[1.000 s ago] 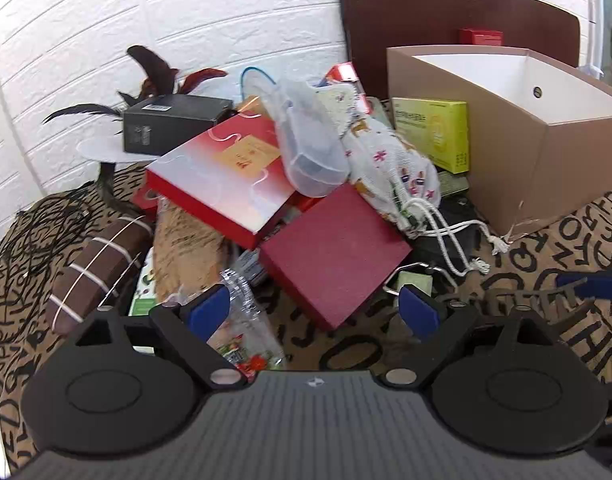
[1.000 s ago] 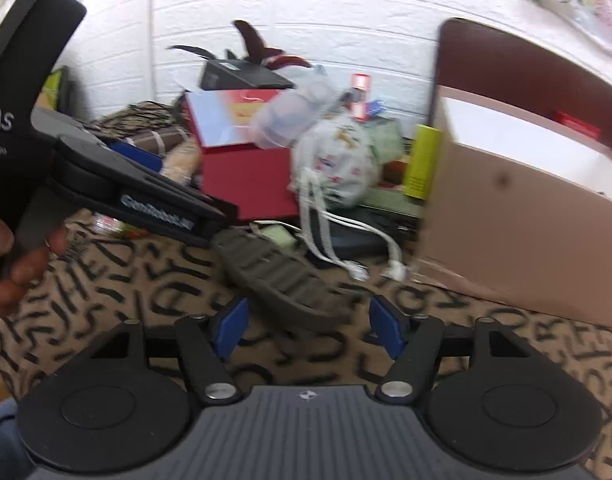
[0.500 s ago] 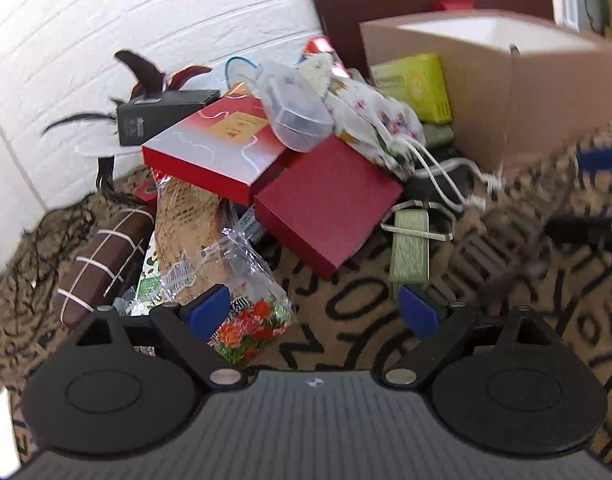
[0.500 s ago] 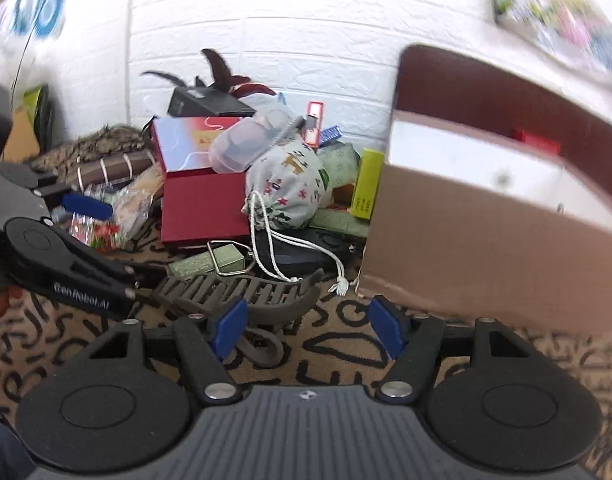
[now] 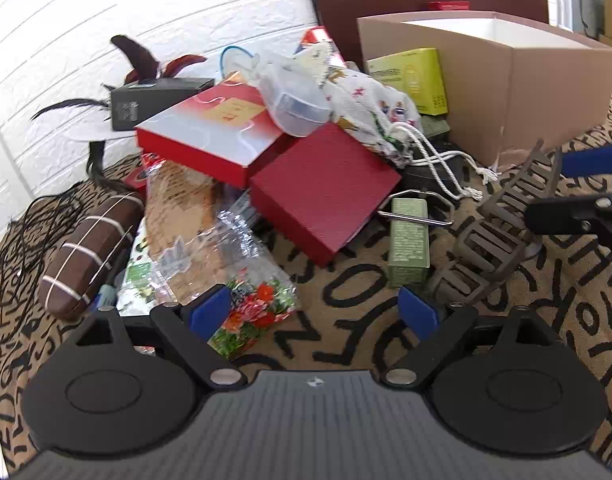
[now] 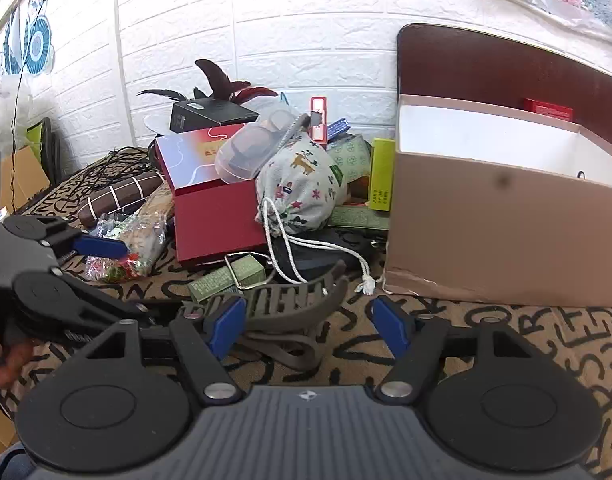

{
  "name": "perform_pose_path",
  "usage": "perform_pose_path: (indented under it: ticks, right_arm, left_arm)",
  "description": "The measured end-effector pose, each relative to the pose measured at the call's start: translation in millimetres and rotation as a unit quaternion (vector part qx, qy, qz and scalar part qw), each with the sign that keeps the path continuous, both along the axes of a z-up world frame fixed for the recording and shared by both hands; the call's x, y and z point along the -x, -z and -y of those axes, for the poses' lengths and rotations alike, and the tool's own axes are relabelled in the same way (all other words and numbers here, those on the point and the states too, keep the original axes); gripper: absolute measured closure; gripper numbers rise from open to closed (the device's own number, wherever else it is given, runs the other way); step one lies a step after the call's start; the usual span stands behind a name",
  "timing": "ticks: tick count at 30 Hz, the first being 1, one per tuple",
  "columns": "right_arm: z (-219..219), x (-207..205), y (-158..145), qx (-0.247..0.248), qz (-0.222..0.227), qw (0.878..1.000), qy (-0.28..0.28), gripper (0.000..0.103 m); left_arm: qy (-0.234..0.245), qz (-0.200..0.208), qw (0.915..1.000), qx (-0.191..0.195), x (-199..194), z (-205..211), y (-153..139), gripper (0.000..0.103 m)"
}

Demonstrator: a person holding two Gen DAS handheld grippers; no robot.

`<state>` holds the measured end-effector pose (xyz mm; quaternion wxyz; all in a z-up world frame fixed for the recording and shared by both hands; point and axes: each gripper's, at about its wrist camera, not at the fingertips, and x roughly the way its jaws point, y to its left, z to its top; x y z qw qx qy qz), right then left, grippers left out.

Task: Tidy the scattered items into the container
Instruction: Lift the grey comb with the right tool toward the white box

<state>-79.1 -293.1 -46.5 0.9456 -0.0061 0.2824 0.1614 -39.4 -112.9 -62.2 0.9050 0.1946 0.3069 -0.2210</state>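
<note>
A grey-brown hair claw (image 6: 281,304) stands tilted on the patterned cloth, also seen at the right of the left wrist view as the claw (image 5: 494,236). My right gripper (image 6: 308,326) has it between its jaws, which are opening. The left pad lies against the claw's end and the right pad stands apart from it. My left gripper (image 5: 314,312) is open over bare cloth with nothing in it, the claw just outside its right finger. The brown container (image 6: 486,232) with a white inside stands open at the right (image 5: 486,80).
A pile lies against the white brick wall: a dark red box (image 5: 326,188), a red-and-white box (image 5: 209,132), a drawstring bag (image 5: 366,104), a small green box (image 5: 408,240), a flowered snack bag (image 5: 249,308), a striped brown case (image 5: 89,248). A dark chair back (image 6: 506,68) rises behind the container.
My left gripper sank toward the cloth and rolled, and the claw with the right gripper's fingers came into its view at right. In the right view the claw turned broadside between my fingers.
</note>
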Motion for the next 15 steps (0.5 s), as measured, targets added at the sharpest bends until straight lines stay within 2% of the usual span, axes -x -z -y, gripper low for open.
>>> perform_pose_path:
  ticks: [3, 5, 6, 7, 8, 9, 10, 11, 15]
  right_arm:
    - [-1.4, -6.0, 2.6, -0.004, -0.006, 1.000, 0.001, 0.033]
    - [-2.7, -10.5, 5.6, -0.006, -0.010, 1.000, -0.002, 0.048]
    - [-2.5, -11.5, 6.6, -0.012, -0.010, 1.000, -0.003, 0.051]
    - [-2.8, -11.8, 7.1, -0.014, -0.009, 1.000, -0.003, 0.052]
    - [-3.6, -11.1, 7.0, -0.013, -0.005, 1.000, -0.005, 0.052]
    - [-4.5, -9.4, 6.7, -0.011, -0.001, 1.000, -0.008, 0.052]
    - [-5.2, -8.0, 6.6, -0.010, 0.000, 1.000, -0.011, 0.054]
    - [-5.3, -6.7, 6.4, -0.012, 0.000, 1.000, -0.013, 0.055]
    - [-5.7, -1.8, 3.8, -0.015, 0.001, 1.000, -0.019, 0.063]
  left_arm:
    - [0.000, 0.003, 1.0000, -0.007, -3.8, 7.7, 4.4, 0.010]
    - [0.003, 0.002, 1.0000, -0.006, -6.1, 11.0, 5.2, 0.011]
    - [0.005, 0.003, 1.0000, -0.007, -5.8, 11.3, 5.2, 0.011]
    - [0.007, 0.003, 1.0000, -0.004, -5.0, 10.3, 5.2, 0.017]
    - [0.014, -0.001, 0.9999, 0.005, -4.6, 9.5, 4.8, 0.037]
    - [0.023, -0.009, 0.9995, 0.018, -4.1, 8.0, 4.1, 0.052]
    - [0.026, -0.017, 0.9991, 0.029, -3.7, 7.1, 3.4, 0.080]
    - [0.026, -0.023, 0.9988, 0.035, -3.3, 7.6, 3.2, 0.096]
    - [0.055, -0.025, 0.9975, 0.037, 4.5, 12.0, 3.1, 0.100]
